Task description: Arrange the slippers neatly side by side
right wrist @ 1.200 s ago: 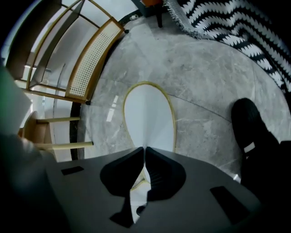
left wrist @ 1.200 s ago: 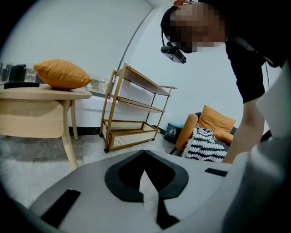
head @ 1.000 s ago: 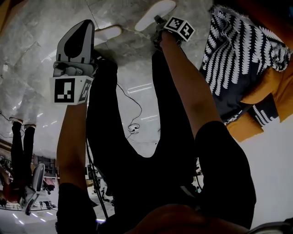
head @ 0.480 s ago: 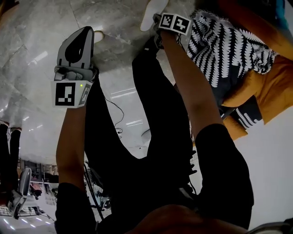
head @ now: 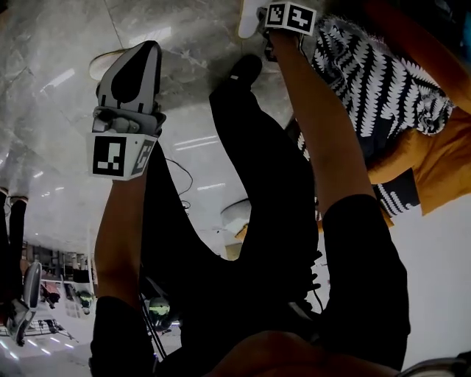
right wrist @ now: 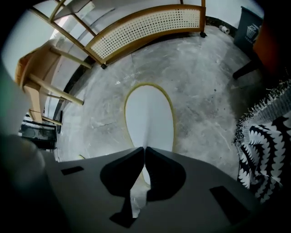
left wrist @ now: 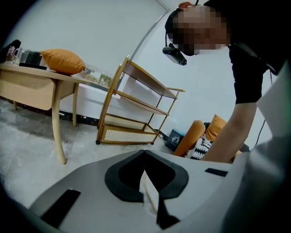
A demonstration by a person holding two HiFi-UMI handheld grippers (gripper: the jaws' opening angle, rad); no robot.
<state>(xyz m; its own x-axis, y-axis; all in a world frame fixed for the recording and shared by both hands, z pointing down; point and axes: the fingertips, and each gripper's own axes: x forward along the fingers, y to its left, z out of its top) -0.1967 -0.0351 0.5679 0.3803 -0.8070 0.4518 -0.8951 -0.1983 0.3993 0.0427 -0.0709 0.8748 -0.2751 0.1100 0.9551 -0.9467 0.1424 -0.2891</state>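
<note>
Two thin white slippers with cream trim are in hand. In the head view my left gripper [head: 140, 55] points away from me, and one slipper [head: 101, 66] peeks out at its left side. The left gripper view shows that slipper [left wrist: 150, 193] edge-on, pinched between the shut jaws of the left gripper [left wrist: 144, 154]. My right gripper [head: 278, 22] is at the view's top edge beside the other slipper [head: 250, 15]. In the right gripper view this slipper [right wrist: 149, 120] stretches flat over the grey floor, with the right gripper [right wrist: 144, 149] shut on its near end.
A black-and-white patterned throw [head: 375, 81] and orange cushions [head: 434, 147] lie at the right. A wooden rack with a cane shelf [right wrist: 145, 27] stands ahead, with a wooden table [left wrist: 41, 82] at the left and a dark bin [right wrist: 248, 27]. The person's dark legs [head: 243, 191] fill the middle.
The right gripper and its slipper have slid toward the top edge of the head view. The left gripper's slipper now shows at its left side instead of its right.
</note>
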